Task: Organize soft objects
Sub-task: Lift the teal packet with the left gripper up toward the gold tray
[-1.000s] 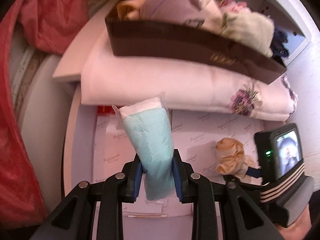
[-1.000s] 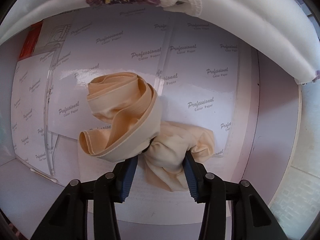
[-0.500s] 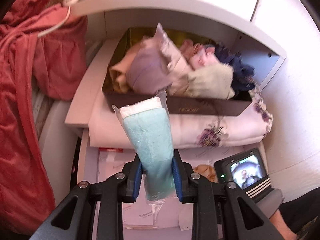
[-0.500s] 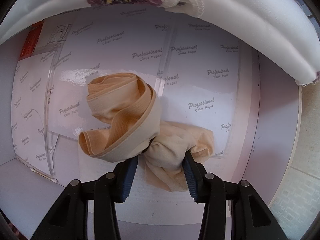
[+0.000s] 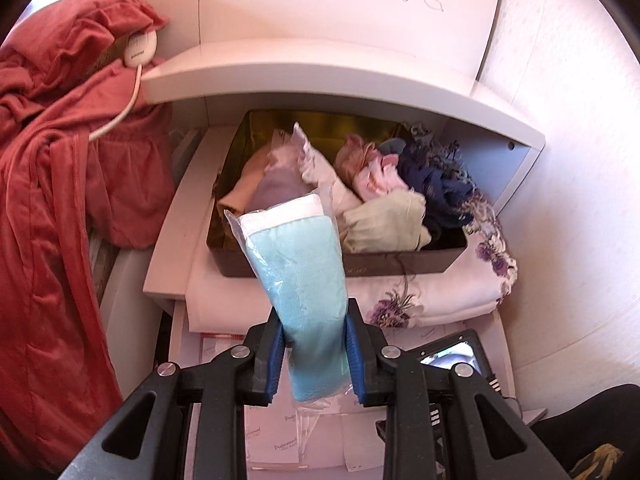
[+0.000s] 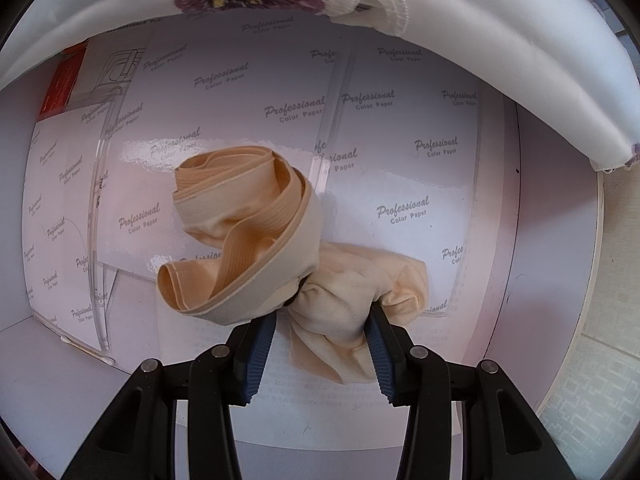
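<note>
My left gripper (image 5: 316,356) is shut on a light blue folded cloth in a clear plastic bag (image 5: 300,264), which stands up between the blue pads. Beyond it, a dark brown box (image 5: 400,266) on a shelf holds several bunched soft items in lilac, pink, pale green and navy. The box rests on folded white bedding with purple flowers (image 5: 440,292). My right gripper (image 6: 322,344) points down and is shut on a crumpled beige stocking-like cloth (image 6: 248,240), whose banded end curls out to the left above printed paper sheets (image 6: 400,160).
A red garment (image 5: 60,200) hangs along the left. A white shelf board (image 5: 320,68) roofs the box's compartment, with a white puck on a cable (image 5: 140,46) at its left end. The flowered bedding (image 6: 480,40) overhangs the papers. A small screen unit (image 5: 452,354) sits low right.
My left gripper has risen with the blue bagged cloth, so the view now looks down into the brown box. The right gripper and beige cloth have stayed put.
</note>
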